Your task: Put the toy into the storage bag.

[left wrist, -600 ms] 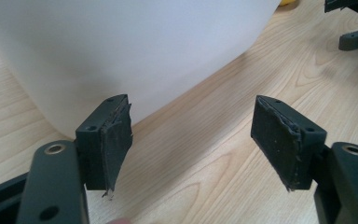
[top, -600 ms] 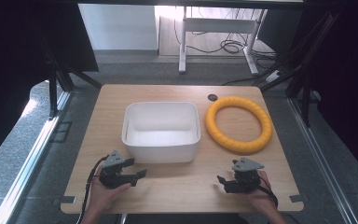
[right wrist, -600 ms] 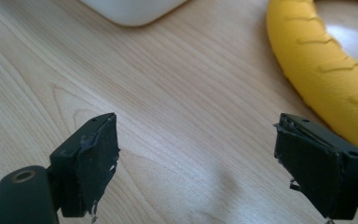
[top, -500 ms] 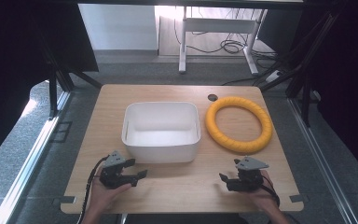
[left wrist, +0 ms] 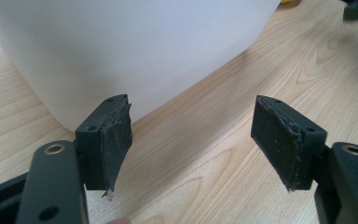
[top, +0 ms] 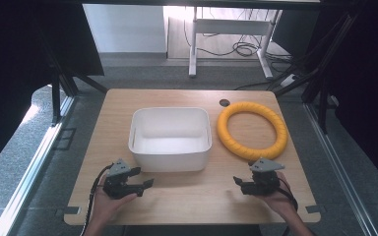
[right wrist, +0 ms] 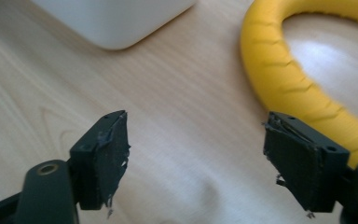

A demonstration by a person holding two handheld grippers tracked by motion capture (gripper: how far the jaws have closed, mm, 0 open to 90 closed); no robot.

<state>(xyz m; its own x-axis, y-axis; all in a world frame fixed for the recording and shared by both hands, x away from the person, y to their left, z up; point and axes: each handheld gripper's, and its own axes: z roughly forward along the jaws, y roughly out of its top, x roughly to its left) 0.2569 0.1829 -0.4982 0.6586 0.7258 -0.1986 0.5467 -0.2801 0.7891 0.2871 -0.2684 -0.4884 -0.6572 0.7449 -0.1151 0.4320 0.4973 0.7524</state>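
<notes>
A white plastic tub [top: 170, 160] sits empty in the middle of the wooden table [top: 202, 196]. To its right lies a yellow foam ring [top: 225, 132], flat on the wood. A hand holds my left gripper [top: 142, 180] near the front edge, just below the tub's front left corner, jaws open and empty. Its own view has the tub wall [left wrist: 135, 46] close ahead of the left gripper [left wrist: 191, 135]. Another hand holds my right gripper [top: 238, 183] below the ring, open with nothing between its jaws. In its view the right gripper [right wrist: 198, 149] stands over bare wood, with the ring [right wrist: 279, 70] beside its right pad and the tub's corner [right wrist: 116, 18] farther off.
A small dark hole [top: 225, 103] marks the table's far edge between tub and ring. Dark frame legs and cables stand on the floor beyond the table. Bare wood stretches along the front edge between the two hands.
</notes>
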